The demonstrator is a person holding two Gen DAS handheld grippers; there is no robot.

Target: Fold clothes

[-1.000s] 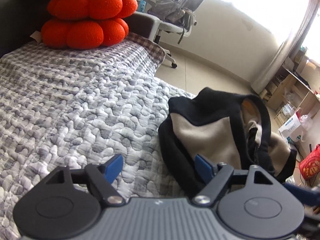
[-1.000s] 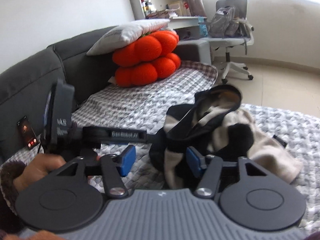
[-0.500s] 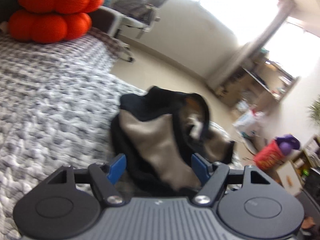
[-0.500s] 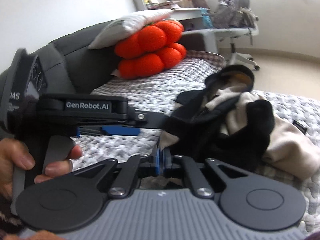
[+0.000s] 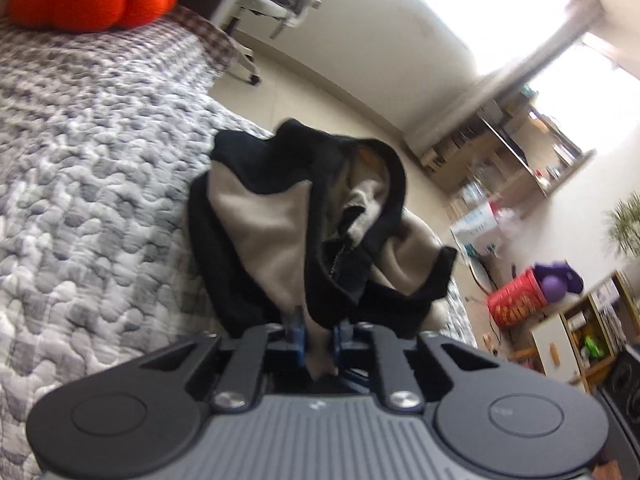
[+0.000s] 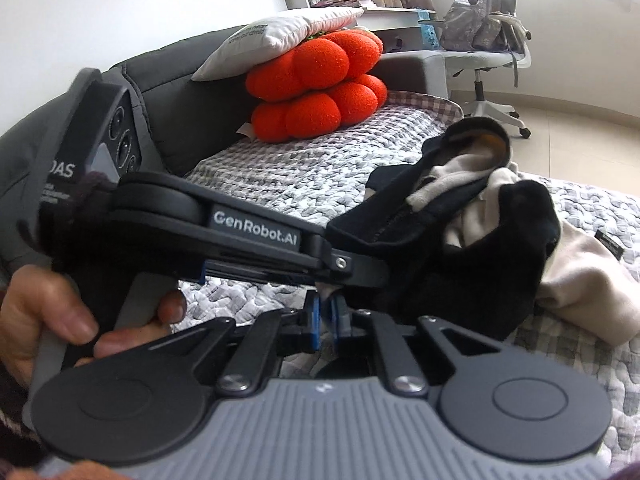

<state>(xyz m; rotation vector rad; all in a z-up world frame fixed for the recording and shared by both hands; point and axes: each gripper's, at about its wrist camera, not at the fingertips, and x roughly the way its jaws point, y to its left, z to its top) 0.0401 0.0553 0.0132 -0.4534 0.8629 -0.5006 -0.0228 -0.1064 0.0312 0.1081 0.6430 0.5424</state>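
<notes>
A: Right wrist view: the quilt [image 6: 320,168] fills mid-frame; the hoodie [image 6: 480,240] lies bunched on it, right of centre, unfolded.

B: Why are both grippers at one spot?

A: Probably pinching an edge to lift and spread it. The left gripper [image 5: 318,338] clamps pale cloth at lower centre of its view. The right gripper [image 6: 325,320] is clenched on a sliver of the hoodie too.

B: Hidden?

A: Sleeves and hem are buried; the left view is blurred.
</notes>
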